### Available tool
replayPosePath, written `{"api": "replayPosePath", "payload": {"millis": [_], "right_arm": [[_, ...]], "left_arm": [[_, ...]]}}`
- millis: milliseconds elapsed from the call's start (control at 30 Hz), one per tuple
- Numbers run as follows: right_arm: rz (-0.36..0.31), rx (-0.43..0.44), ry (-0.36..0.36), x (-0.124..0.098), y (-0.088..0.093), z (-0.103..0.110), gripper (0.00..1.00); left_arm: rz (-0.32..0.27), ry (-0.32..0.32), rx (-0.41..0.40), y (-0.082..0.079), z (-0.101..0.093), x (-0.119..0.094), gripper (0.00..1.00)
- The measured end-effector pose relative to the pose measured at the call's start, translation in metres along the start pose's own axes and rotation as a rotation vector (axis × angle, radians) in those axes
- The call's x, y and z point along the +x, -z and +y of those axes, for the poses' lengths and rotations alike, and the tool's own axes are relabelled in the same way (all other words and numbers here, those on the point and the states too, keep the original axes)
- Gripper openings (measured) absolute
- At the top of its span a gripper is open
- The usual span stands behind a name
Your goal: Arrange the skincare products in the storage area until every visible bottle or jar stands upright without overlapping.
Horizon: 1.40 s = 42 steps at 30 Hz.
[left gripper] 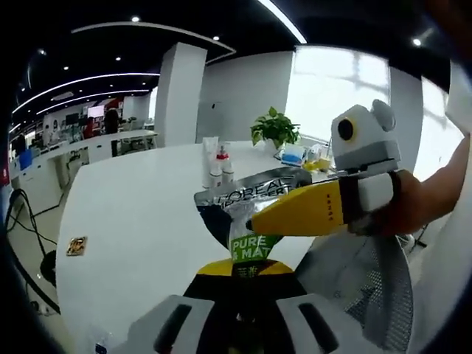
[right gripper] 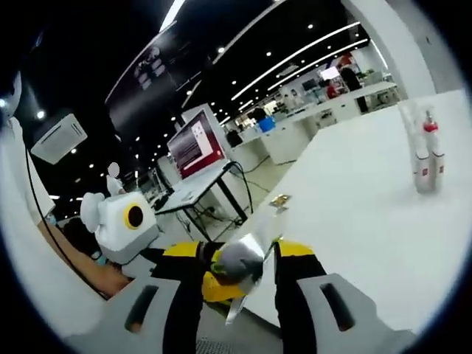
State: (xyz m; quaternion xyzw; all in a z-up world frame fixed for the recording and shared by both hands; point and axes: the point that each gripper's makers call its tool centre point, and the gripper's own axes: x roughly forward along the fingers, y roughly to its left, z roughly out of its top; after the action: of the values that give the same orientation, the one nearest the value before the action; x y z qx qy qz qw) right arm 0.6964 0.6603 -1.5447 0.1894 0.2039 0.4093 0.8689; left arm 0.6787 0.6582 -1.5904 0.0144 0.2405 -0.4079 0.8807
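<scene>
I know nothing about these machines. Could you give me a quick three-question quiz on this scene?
1. True or false: the tube lies flat on the table.
2. What stands beyond the two bottles? A) plant B) lamp C) kettle
3. Fill in: the tube's green label reads "PURE & ___".

Key: 1 false, the left claw and right claw hold it up; 2 A; 3 MAT.

The tube (left gripper: 247, 214) is silver with dark lettering and a green band printed in white. The worktop (left gripper: 140, 221) is plain white, and the two bottles (right gripper: 426, 158) on it are white, one with a red cap. The right gripper (left gripper: 254, 221) shows yellow fingers with black, and the plant (left gripper: 274, 127) is green.
</scene>
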Motion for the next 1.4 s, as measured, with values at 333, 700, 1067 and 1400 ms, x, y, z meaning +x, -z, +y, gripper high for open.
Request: {"api": "replayPosePath", "payload": {"millis": [333, 700, 1067, 1400], "right_arm": [[-0.037, 0.138, 0.007, -0.001, -0.002, 0.001, 0.21], [-0.028, 0.232, 0.036, 0.000, 0.002, -0.003, 0.16], [0.026, 0.177, 0.029, -0.012, 0.002, -0.004, 0.10], [0.048, 0.153, 0.016, -0.027, -0.004, -0.015, 0.07]], "left_arm": [[-0.015, -0.004, 0.014, -0.002, 0.000, -0.002, 0.08], [-0.004, -0.003, 0.013, 0.001, 0.000, 0.000, 0.09], [-0.007, 0.050, 0.053, 0.000, -0.009, 0.001, 0.23], [-0.034, 0.099, -0.009, -0.005, -0.013, -0.002, 0.43]]}}
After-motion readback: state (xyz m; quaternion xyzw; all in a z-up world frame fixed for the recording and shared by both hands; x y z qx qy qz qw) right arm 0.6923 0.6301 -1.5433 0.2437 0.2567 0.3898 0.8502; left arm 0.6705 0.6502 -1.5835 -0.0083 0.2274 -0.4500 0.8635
